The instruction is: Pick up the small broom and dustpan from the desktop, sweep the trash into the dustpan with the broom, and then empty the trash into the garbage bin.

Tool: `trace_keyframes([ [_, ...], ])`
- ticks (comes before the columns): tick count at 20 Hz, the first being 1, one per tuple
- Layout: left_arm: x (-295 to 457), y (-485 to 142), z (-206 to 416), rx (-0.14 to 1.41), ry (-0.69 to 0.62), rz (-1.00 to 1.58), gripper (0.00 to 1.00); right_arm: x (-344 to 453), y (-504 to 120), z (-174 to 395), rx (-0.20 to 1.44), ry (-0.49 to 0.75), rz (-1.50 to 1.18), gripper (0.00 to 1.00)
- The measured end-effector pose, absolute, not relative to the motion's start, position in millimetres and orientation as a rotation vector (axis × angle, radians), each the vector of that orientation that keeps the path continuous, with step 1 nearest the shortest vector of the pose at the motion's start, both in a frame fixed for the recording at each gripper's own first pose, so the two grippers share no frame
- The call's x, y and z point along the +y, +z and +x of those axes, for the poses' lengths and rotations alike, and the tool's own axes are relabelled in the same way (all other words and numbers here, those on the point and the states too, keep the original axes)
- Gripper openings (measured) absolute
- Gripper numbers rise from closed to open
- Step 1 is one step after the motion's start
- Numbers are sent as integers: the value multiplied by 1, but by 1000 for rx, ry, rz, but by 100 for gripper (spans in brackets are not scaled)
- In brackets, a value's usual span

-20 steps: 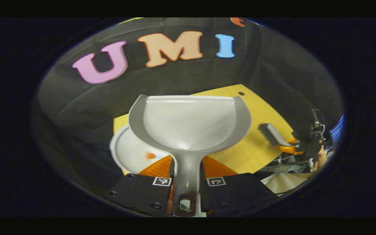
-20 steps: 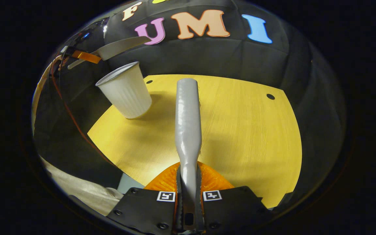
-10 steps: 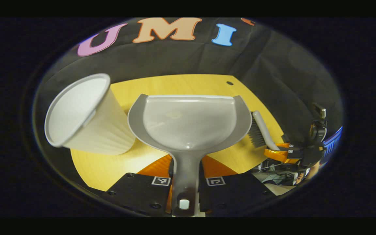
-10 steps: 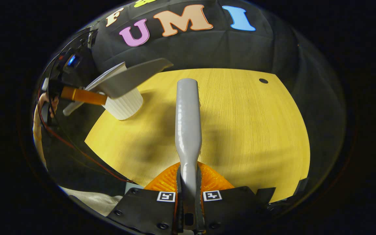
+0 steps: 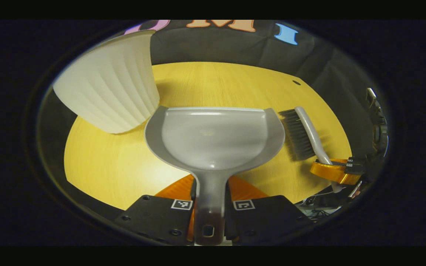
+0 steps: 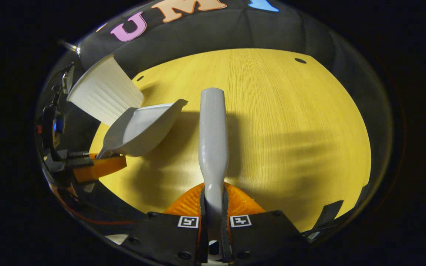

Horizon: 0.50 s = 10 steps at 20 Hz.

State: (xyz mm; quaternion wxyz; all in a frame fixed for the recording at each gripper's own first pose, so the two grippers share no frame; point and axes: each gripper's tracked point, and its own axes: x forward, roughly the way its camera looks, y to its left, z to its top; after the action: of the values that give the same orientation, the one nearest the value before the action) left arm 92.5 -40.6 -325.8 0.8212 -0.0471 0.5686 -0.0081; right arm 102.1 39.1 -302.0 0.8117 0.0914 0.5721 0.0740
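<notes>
— Grey plastic, that is what my left claw is squeezing: the handle of the dustpan. My two fingers are pressing on it from both sides.

— Where is the dustpan sitting?

— I am holding it out over the yellow wooden table. Its scoop is looking empty. The white ribbed bin is standing just beside it, near its far left corner.

— And your other claw?

— My right claw is pinching the broom by its grey handle, tight on both sides. In the left gripper view I am seeing the broom's dark bristles just beside the dustpan's right edge. I cannot tell if they are touching the table.
</notes>
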Motion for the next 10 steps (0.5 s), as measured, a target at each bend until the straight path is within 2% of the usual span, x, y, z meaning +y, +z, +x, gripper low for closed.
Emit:
trace_keyframes([
  [2, -40, -327, 92, 1213, 12, -82, 26, 46, -308, 108, 1234, 142, 210, 14],
  [3, -38, -326, 94, 1210, 17, -58, 26, 47, -310, 110, 1238, 133, 216, 17],
  [8, -39, -331, 89, 1210, 40, -34, 28, 42, -307, 116, 1244, 108, 272, 17],
  [10, -46, -332, 84, 1235, 10, -72, 29, 41, -308, 117, 1249, 115, 286, 22],
])
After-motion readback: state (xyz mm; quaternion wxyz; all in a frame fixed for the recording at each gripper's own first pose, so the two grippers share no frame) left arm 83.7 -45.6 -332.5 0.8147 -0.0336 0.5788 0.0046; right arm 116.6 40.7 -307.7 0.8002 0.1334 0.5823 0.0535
